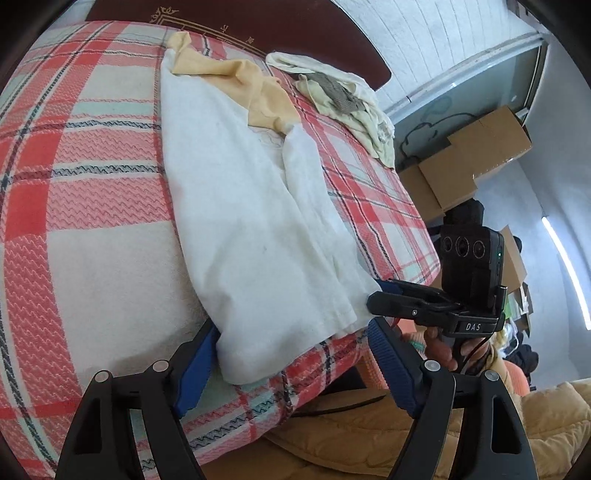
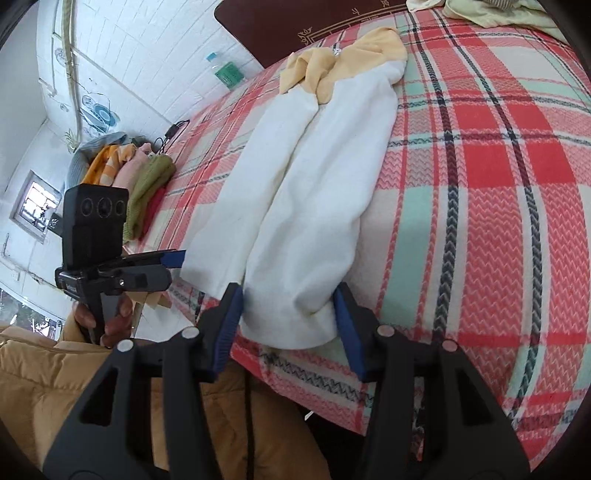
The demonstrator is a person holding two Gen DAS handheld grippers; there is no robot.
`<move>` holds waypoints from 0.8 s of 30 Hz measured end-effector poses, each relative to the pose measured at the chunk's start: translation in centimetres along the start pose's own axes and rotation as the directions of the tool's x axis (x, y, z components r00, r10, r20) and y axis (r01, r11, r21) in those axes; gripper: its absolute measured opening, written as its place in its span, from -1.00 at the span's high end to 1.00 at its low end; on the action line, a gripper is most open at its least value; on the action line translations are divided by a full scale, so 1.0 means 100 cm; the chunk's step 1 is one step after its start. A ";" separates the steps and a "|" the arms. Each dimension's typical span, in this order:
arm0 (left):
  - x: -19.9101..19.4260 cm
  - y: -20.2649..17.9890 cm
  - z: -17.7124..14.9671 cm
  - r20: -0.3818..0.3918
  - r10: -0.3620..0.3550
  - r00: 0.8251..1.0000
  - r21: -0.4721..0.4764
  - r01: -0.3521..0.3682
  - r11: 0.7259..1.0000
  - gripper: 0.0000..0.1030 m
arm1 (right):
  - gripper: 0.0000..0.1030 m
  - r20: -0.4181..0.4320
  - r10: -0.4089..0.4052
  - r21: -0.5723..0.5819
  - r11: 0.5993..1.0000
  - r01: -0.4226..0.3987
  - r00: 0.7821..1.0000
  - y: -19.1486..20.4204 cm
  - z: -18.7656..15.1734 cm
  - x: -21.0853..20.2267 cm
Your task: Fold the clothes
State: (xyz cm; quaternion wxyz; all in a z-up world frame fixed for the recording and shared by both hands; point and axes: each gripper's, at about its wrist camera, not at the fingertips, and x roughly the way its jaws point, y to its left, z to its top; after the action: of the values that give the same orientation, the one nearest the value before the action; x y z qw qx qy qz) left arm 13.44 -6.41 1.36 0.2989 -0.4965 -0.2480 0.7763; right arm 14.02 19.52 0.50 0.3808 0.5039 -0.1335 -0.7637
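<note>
Where the garment lies: the white garment (image 1: 251,206) is stretched lengthwise on the plaid bed cover (image 1: 92,184). Its yellow top section (image 1: 258,92) points at the headboard (image 1: 258,26), and its hem overhangs the near edge.
Garment shape: both long sides are turned in toward the middle, leaving a narrow strip with a centre seam line in the right wrist view.
Left gripper (image 1: 291,358): the jaws are spread wide, one blue pad at each side of the left hem corner. Cloth sits between the pads, but nothing is clamped.
Right gripper (image 2: 288,325): the jaws are likewise spread, straddling the right hem lobe, with no grip made.
Reason for placement: one tool at each hem corner keeps the strip square if the hem is handled as a single edge.
Stage, as judged: this fits either tools arriving to take the hem for a crosswise fold, or tools that have let go after laying the strip flat.
Other laundry: a loose cream heap (image 1: 343,99) lies near the headboard, and a folded stack (image 2: 133,177) sits at the far side, both well apart from the strip.
</note>
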 end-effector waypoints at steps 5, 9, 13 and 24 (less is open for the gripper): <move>0.002 -0.002 0.002 -0.005 0.001 1.000 -0.005 -0.001 1.000 -0.57 | -0.02 0.006 0.070 0.031 0.997 -0.070 0.998 -0.005 -0.003 0.002; 0.006 -0.007 0.003 -0.009 0.036 0.999 0.011 -0.036 0.999 -0.57 | -0.02 0.009 0.064 0.027 0.998 -0.064 0.998 -0.004 -0.003 0.001; 0.010 -0.010 0.004 -0.027 0.089 0.996 0.028 -0.089 0.996 0.19 | 0.50 0.009 0.035 0.012 0.999 -0.035 0.999 -0.001 -0.002 0.000; -0.002 0.000 0.013 -0.055 0.042 0.998 -0.054 -0.045 0.998 0.60 | 0.67 0.039 -0.001 -0.024 1.000 0.002 0.999 0.010 0.010 -0.012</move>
State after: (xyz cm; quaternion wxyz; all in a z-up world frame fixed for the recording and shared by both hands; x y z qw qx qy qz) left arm 12.29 -6.72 1.99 0.2749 -0.5305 -0.2502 0.7618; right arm 13.81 19.50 2.30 0.3837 0.4845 -0.1311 -0.7751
